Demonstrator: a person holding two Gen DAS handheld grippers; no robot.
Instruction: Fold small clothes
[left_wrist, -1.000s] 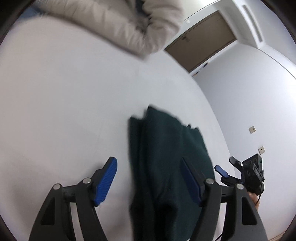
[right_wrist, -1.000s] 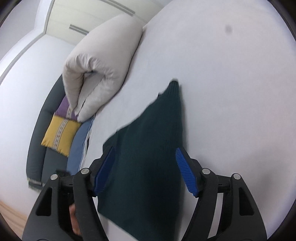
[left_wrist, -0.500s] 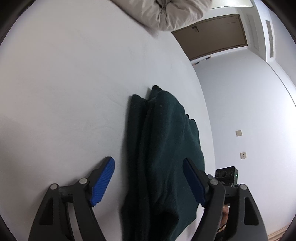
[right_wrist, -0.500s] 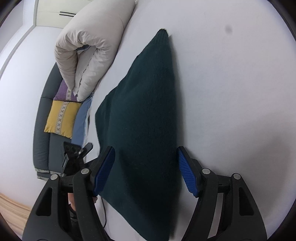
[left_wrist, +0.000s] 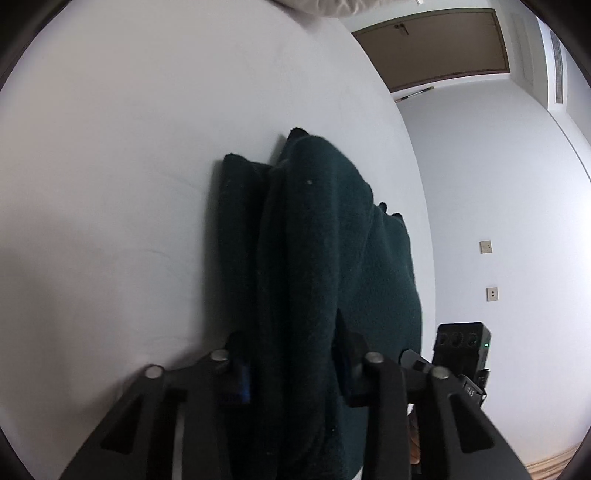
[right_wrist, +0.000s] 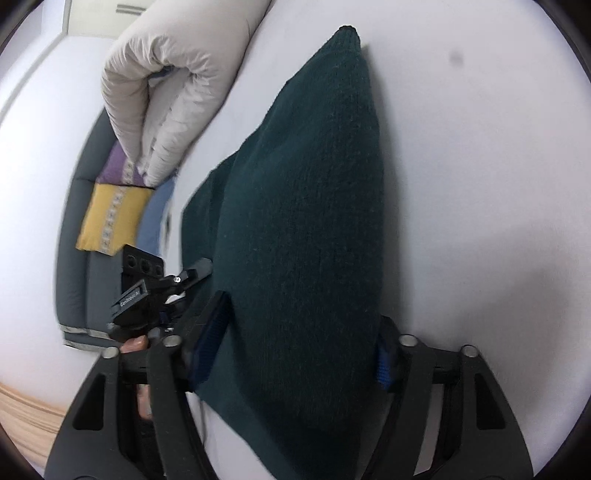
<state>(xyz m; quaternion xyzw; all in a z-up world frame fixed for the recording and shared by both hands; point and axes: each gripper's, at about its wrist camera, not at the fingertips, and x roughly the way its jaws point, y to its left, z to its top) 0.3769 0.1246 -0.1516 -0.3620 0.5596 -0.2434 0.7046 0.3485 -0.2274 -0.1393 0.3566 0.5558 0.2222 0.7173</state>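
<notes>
A dark green knitted garment (left_wrist: 325, 240) lies folded lengthwise on the white bed (left_wrist: 129, 184). My left gripper (left_wrist: 291, 369) is at its near end, and its jaws are closing, with a bunched ridge of the cloth pinched between the pads. In the right wrist view the same garment (right_wrist: 306, 184) fills the gap of my right gripper (right_wrist: 297, 354). Those jaws are also closing, but the cloth between them still looks flat and unpinched. Each gripper shows at the edge of the other's view, the left gripper (right_wrist: 147, 291) held by a hand.
A rolled pale duvet (right_wrist: 173, 74) lies at the far end of the bed (right_wrist: 461, 166). Beyond the bed's edge stands a grey sofa (right_wrist: 74, 258) with a yellow cushion (right_wrist: 110, 214). A brown door (left_wrist: 436, 44) and a white wall stand on the other side.
Both grippers have come down and forward onto the garment's near end. The left jaws have narrowed from wide apart to a pinch on the cloth. The right jaws have narrowed a little.
</notes>
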